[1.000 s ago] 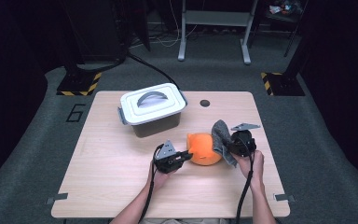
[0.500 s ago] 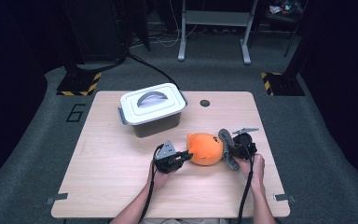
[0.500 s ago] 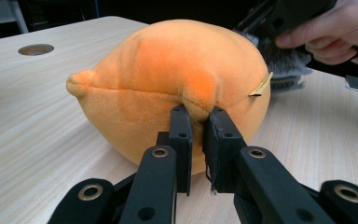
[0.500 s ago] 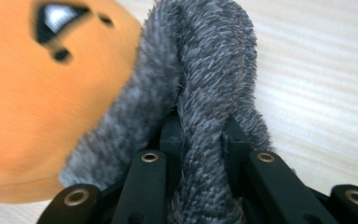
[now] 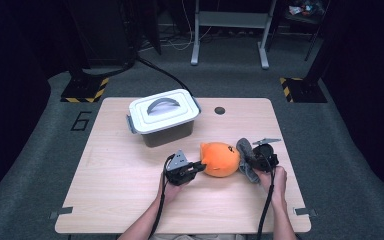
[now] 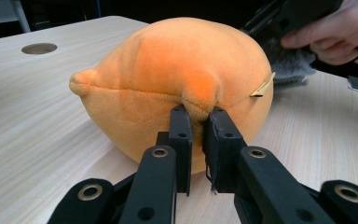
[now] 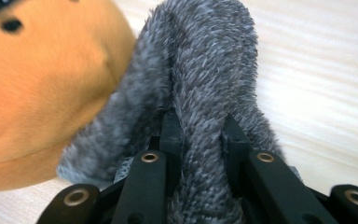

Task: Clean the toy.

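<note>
While the orange plush (image 5: 221, 159) sits lower middle on the desk (image 5: 120, 200), my left fingers (image 6: 198, 125) pinch its seam and my right fingers (image 7: 199, 135) clamp its grey fuzzy part (image 7: 205, 70).

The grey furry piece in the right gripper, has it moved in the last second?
Yes. The grey furry piece has dropped from above the orange plush toward the table.

Your forearms come in bare at the bottom of the high view, no sleeves showing. Each claw is black: the left claw (image 5: 196, 166) carries a grey three-cornered plate on top, as does the right claw (image 5: 248, 161). A black cable trails back from each. Close up, brass-ringed screws stud the jaw links.
</note>
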`<state>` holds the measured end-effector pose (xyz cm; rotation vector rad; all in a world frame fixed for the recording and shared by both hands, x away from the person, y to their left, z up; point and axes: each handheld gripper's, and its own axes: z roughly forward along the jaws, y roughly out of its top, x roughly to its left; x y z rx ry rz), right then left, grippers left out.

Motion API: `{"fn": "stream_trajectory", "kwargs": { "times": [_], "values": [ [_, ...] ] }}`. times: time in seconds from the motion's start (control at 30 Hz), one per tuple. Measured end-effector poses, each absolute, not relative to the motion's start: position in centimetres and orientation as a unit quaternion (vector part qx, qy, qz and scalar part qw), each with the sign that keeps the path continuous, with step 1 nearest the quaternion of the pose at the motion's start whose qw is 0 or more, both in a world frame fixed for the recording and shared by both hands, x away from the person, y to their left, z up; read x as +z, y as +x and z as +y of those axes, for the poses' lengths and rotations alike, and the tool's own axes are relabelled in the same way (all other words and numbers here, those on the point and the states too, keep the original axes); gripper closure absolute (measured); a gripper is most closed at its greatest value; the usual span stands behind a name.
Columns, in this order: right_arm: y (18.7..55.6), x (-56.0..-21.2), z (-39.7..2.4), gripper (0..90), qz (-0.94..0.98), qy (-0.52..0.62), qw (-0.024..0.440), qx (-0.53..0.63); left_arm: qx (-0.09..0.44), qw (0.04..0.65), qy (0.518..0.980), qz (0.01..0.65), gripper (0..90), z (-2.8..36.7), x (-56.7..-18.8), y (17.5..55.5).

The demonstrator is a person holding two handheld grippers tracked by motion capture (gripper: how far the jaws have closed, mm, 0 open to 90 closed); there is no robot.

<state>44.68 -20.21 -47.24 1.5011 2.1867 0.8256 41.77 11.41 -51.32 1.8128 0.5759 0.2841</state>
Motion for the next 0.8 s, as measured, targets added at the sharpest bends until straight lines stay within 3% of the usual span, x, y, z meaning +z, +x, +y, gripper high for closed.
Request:
{"fn": "stream_trajectory", "kwargs": {
  "times": [0.47, 0.8],
  "values": [
    [41.5, -40.7, -19.3, 75.5, 0.767, 0.471, 0.237, 0.367, 0.122, 0.572, 0.773, 0.244, 80.8, 11.5, -51.3, 41.8],
    [41.5, -40.7, -16.6, 75.5, 0.792, 0.439, 0.204, 0.372, 0.123, 0.572, 0.774, 0.243, 79.2, 11.5, -51.3, 41.9]
  ]
}}
